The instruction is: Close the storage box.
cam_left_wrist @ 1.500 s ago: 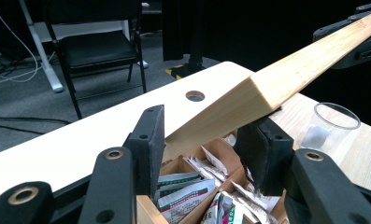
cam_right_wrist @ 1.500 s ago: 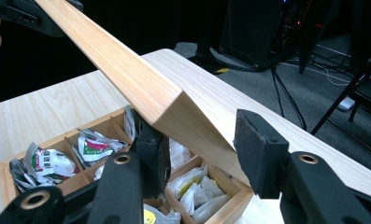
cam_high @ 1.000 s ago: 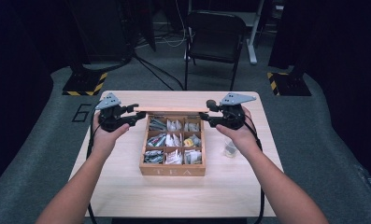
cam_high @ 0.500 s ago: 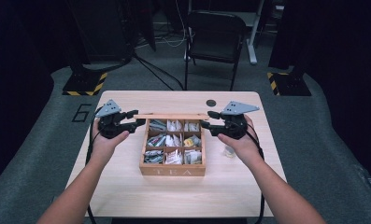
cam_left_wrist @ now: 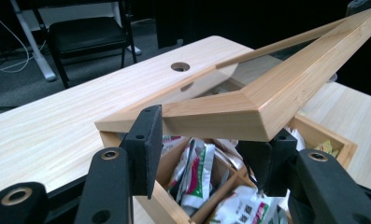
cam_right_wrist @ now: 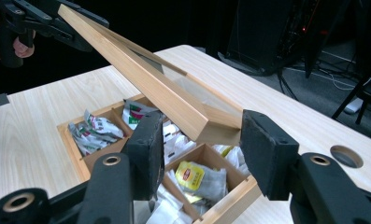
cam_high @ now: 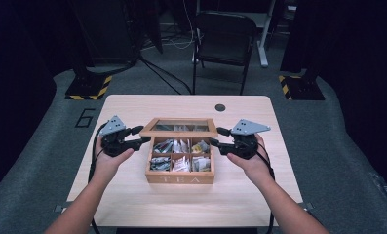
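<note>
Closing the hinged lid. Against the two earlier high views, where the lid (cam_high: 180,127) stands nearly edge-on at the far edge of the tea box (cam_high: 180,179), we now see its glass pane facing the camera. The frame tilts forward over the upper row of compartments. Both hands have come lower in the frame and slightly toward its bottom.

The left claw (cam_high: 143,138) is clamped on the lid's left front corner. In the left gripper view one pad (cam_left_wrist: 146,144) lies against the frame's end and the other sits under the mitred corner. The right claw (cam_high: 214,137) grips the opposite corner in the same way, its pads flanking the wood in the right gripper view.

The box rests at the centre of the surface (cam_high: 132,204), with the tea bags (cam_high: 180,156) in the nearer compartments exposed. We judge the lid about halfway down; an even descent on both sides should seat it squarely.
</note>
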### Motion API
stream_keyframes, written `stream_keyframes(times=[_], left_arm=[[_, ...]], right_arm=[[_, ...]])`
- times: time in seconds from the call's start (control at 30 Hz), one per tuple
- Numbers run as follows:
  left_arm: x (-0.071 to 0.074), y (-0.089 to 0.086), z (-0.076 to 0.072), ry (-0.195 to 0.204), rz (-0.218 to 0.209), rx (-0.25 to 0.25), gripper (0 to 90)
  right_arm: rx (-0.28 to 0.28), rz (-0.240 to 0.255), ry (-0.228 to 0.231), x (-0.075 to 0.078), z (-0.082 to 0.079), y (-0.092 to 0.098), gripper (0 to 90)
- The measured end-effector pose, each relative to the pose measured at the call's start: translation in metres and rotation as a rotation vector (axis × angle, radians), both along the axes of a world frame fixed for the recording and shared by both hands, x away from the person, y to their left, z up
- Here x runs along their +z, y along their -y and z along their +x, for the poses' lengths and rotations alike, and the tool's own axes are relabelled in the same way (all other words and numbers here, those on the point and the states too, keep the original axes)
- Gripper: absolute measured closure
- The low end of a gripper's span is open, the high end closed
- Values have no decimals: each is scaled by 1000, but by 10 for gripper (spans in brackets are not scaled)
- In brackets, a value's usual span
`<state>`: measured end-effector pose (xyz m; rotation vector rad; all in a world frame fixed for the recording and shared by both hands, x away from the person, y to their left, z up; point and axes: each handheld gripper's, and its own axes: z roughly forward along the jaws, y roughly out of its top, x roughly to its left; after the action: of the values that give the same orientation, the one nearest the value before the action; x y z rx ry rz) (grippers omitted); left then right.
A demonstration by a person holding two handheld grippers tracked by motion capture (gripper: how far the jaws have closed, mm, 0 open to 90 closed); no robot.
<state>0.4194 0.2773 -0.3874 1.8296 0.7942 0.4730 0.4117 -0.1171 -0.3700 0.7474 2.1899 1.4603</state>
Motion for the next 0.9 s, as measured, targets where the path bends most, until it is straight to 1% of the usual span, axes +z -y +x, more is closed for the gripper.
stream_keyframes(times=[0.1,0.13,0.2,0.27,0.3,0.4,0.47,0.57,0.63,0.73,0.9], left_arm=[[-4,0,-4,6,5,3,502],[-5,0,-5,0,7,0,500],[-7,-1,-8,1,2,-2,500],[-9,-2,-10,5,-3,-5,500],[-9,-2,-12,1,-5,-10,499],[-11,-1,-16,13,12,-8,498],[-13,-1,-19,10,19,-11,498],[-18,-2,-23,11,18,-13,498],[-21,-3,-27,10,16,-15,497],[-26,-4,-32,9,13,-23,496],[-36,-5,-40,3,20,-35,494]], right_arm=[[-6,6,-13,-5,-4,0,491],[-9,5,-19,-7,-5,0,491],[-8,2,-12,-9,-6,0,491],[-12,4,-12,-11,-8,0,491],[-18,8,-16,-12,-9,0,490],[-17,6,-24,-16,-11,0,490],[-16,12,-29,-19,-13,1,491],[-20,15,-38,-24,-16,0,491],[-22,9,-31,-27,-19,0,491],[-22,9,-39,-32,-23,0,492],[-20,-9,-45,-43,-28,1,490]])
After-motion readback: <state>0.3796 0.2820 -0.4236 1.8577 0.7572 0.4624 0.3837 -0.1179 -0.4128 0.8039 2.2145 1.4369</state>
